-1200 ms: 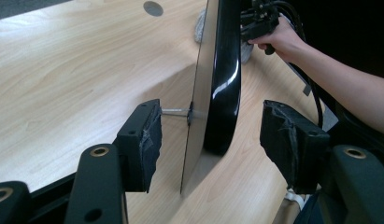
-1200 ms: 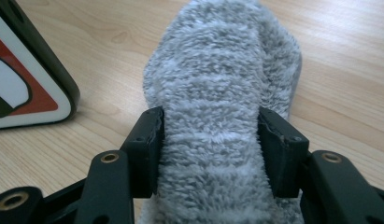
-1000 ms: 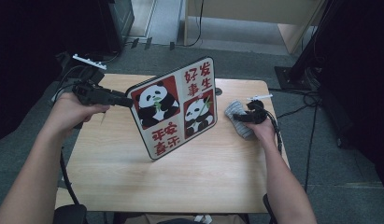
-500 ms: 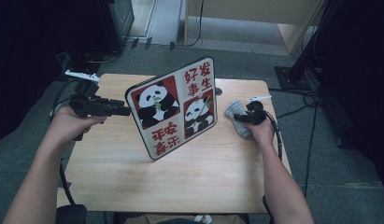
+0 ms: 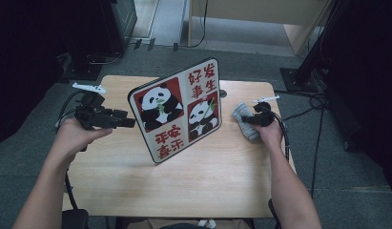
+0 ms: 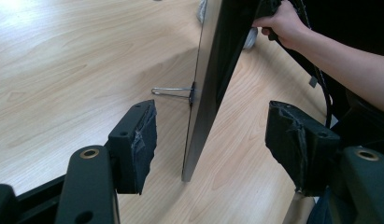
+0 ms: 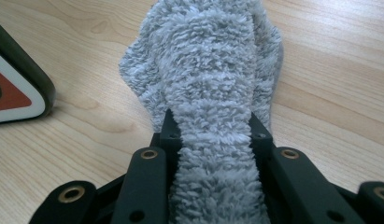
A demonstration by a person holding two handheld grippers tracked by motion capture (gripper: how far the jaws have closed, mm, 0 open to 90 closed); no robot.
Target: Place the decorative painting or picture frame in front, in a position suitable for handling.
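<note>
High view: panda board (image 5: 177, 112) with red characters 好, 发, 事, 生.

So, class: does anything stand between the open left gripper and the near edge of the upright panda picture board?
Nothing visible: the left gripper has its jaws either side of the panda board's edge, with bare gaps.

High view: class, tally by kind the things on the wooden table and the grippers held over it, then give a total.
Panda picture boards: 1, the panda board standing upright
Grey cloths: 1, the fluffy cloth pinched by the right gripper
Grippers: 2, that one and the left gripper, jaws apart at the board's edge
Total: 4
</note>
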